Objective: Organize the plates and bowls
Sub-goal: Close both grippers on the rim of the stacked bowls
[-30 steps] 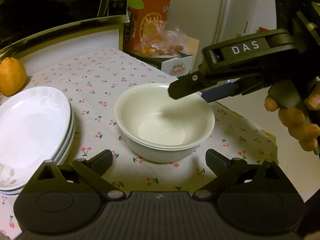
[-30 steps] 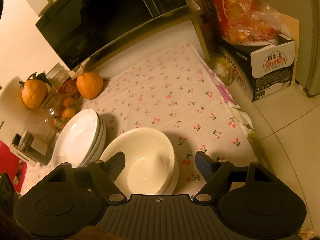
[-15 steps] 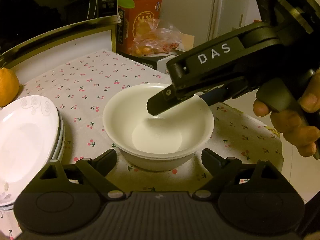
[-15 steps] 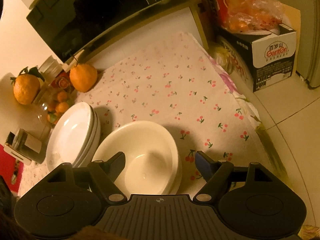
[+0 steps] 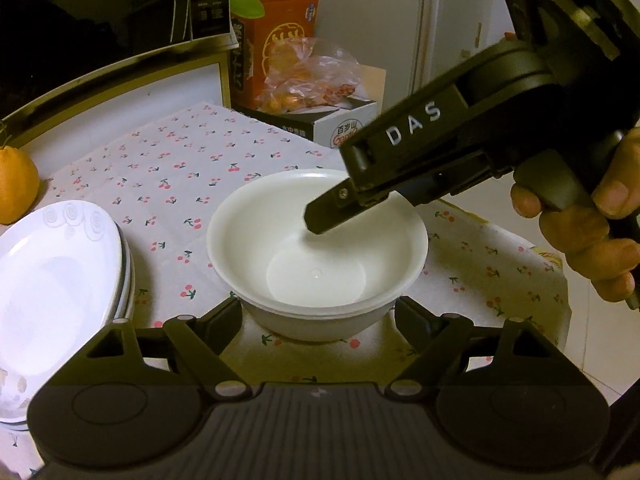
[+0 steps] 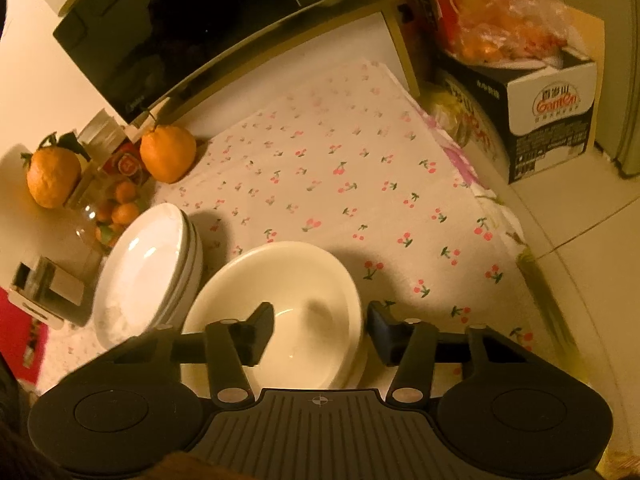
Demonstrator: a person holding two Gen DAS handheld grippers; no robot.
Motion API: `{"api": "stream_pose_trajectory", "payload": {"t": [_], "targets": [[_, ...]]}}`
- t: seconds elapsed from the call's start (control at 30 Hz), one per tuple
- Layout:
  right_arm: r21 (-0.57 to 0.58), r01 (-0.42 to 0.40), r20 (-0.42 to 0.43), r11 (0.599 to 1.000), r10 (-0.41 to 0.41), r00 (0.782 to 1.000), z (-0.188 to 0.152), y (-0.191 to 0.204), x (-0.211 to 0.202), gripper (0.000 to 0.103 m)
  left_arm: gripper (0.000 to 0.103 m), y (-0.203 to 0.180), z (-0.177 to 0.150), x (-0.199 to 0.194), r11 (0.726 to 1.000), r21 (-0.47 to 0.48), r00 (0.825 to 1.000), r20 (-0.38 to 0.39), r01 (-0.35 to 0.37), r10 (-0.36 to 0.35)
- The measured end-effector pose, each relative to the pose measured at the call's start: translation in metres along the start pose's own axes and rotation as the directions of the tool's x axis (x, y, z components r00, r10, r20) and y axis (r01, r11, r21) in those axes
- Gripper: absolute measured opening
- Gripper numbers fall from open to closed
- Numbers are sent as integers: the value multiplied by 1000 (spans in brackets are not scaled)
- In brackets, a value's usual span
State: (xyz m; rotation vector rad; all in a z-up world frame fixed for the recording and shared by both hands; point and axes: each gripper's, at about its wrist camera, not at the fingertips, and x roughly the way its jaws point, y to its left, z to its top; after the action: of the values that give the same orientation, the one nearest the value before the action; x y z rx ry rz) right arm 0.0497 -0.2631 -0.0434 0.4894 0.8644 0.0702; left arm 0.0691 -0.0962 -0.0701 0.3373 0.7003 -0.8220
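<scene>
Stacked bowls (image 5: pixel 316 248), both grippers closing.
I see right gripper (image 6: pixel 320 334) straddling the bowl's right rim; only left view shows hand (image 5: pixel 588 232); left gripper (image 5: pixel 318 322) wide.

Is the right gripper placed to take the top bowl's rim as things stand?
Probably yes. The right gripper straddles the top bowl rim, one finger inside, one outside, jaws closing, nothing between but the wall; pad contact isn't clear.
</scene>
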Motion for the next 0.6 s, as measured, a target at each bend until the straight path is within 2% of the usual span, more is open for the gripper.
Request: {"api": "stream_pose_trajectory", "payload": {"t": [0.4, 0.6], "targets": [[-18, 10, 42, 1000, -9, 999, 5, 7, -8, 42, 79, 2, 5, -9, 1000, 10, 1000, 28, -10, 9], [9, -35, 74, 999, 34, 997, 12, 11, -20, 42, 79, 3, 12, -22, 999, 26, 998, 53, -30, 29]]}}
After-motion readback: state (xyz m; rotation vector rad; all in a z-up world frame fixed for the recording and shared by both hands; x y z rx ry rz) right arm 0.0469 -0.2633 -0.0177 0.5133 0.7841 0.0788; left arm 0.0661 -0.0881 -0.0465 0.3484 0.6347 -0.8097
